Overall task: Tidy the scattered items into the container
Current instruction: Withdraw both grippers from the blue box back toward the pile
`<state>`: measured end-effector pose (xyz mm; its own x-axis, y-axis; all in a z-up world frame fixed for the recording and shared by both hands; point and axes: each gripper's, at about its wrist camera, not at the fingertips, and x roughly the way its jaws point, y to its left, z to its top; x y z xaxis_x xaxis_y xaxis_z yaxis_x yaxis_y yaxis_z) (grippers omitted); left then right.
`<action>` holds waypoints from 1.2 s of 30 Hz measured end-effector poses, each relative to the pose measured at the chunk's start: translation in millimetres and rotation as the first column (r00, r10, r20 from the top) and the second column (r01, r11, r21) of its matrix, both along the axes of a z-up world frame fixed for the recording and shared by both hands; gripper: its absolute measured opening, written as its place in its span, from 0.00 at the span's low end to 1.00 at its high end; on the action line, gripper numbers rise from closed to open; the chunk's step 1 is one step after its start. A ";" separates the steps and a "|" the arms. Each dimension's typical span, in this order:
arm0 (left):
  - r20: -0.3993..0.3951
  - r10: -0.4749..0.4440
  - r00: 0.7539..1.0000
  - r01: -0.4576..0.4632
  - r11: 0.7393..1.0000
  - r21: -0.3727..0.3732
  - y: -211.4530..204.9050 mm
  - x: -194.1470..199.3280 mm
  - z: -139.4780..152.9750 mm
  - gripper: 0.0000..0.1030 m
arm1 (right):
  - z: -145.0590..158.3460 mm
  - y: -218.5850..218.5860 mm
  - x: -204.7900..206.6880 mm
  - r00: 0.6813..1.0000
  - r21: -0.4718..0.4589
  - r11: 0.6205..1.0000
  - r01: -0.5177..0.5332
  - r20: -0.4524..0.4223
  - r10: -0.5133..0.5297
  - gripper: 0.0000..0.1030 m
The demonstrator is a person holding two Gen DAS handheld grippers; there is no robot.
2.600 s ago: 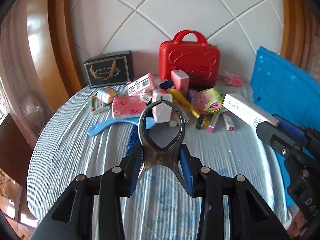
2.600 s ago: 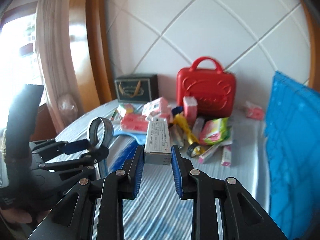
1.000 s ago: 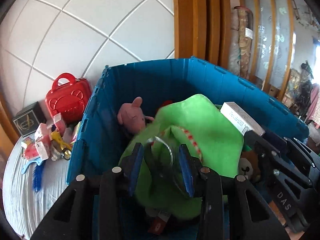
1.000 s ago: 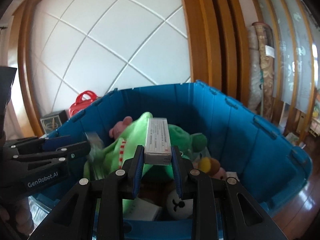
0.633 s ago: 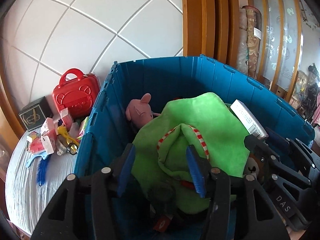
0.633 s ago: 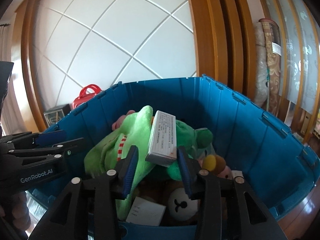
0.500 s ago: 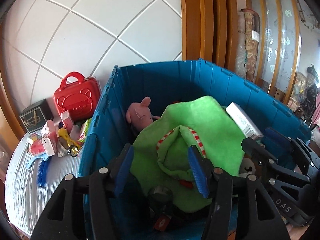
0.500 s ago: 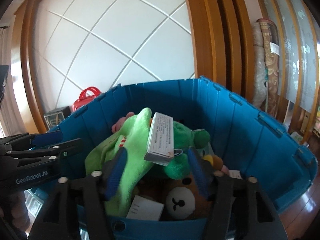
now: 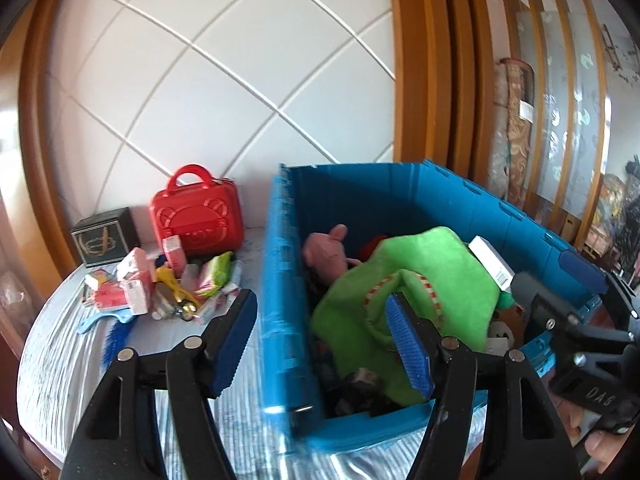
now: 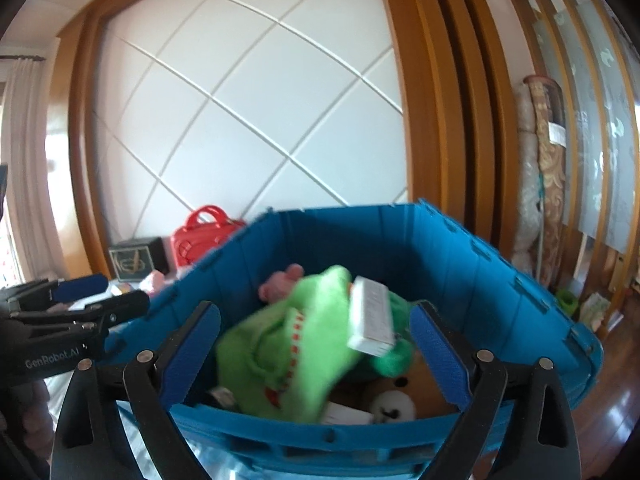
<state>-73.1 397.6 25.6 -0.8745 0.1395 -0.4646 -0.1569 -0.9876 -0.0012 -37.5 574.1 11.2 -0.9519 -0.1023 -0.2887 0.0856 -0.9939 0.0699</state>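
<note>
The blue plastic crate stands at the table's right end. It holds a green plush, a pink plush and a bear plush. The white box lies loose on the green plush. A dark metal tool lies low in the crate's near corner. My left gripper is open and empty over the crate's left wall. My right gripper is open and empty above the crate's near rim.
On the striped tablecloth left of the crate lies a pile of small packets, a yellow toy, a blue brush, a red toy case and a black box. A tiled wall stands behind.
Both grippers have opened wide and pulled back and up from the crate. The white box dropped from my right gripper onto the green plush; the metal tool now lies in the crate.
</note>
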 end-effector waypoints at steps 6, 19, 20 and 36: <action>-0.020 0.044 0.999 -0.043 0.999 0.015 -68.9 11.3 3.1 0.64 | 18.0 -66.4 7.8 0.998 0.020 0.999 -0.046 -0.045 0.047 0.95; -0.006 0.142 0.990 -0.142 0.990 0.022 -257.6 33.3 -10.7 0.65 | 27.1 -251.2 24.2 0.990 0.035 0.992 -0.121 -0.073 0.124 0.95; -0.002 0.147 0.989 -0.147 0.989 0.020 -268.2 34.1 -12.7 0.65 | 25.6 -262.0 24.4 0.989 0.033 0.992 -0.125 -0.071 0.127 0.95; 0.158 0.246 0.956 -0.257 0.965 0.055 -369.0 -5.2 -67.9 0.64 | -18.6 -341.0 -32.8 0.982 0.059 0.985 -0.164 0.102 0.158 0.95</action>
<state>-78.3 28.7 -42.2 -0.8078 -0.0373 -0.5883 0.1039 -0.9914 -0.0798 -70.3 233.1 -7.4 -0.8919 -0.2291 -0.3899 0.2408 -0.9704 0.0192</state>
